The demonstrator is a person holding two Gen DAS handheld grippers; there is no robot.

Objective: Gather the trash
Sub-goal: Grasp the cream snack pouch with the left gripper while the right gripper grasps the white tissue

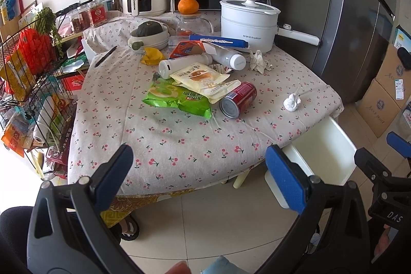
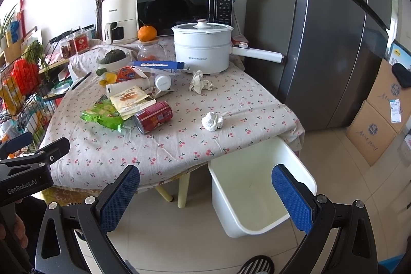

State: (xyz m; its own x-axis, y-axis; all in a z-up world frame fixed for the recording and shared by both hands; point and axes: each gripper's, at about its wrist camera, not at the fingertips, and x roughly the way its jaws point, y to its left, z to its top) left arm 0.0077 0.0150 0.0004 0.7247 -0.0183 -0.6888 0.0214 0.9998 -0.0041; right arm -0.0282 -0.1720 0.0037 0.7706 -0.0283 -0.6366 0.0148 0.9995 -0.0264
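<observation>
With both claws held short of the table edge, I record the following. My left claw (image 1: 199,171) stands with its blue-padded fingers spread wide and nothing between them; my right claw (image 2: 205,194) is likewise spread wide and empty, hanging over the tiled floor.

Ahead of the left claw, on the cherry-print tablecloth (image 1: 179,145), lies the trash. A crumpled green foil snack bag (image 1: 177,99) sits straight ahead, with a pale yellow snack pouch (image 1: 203,80) overlapping its far edge. A red drink can (image 1: 239,99) lies on its side just right of the green bag, touching the pouch. Beyond these lie two white plastic bottles (image 1: 185,64) on their sides. Further right, well apart from the can, rests a small white paper wad (image 1: 292,102); a larger crumpled tissue (image 1: 259,60) lies beyond it, near a white electric pot (image 1: 246,22).

Directly ahead of the right claw, below the table's near corner, a white plastic bin (image 2: 231,207) stands on the floor, open. From the left claw it lies to the right and low.
</observation>
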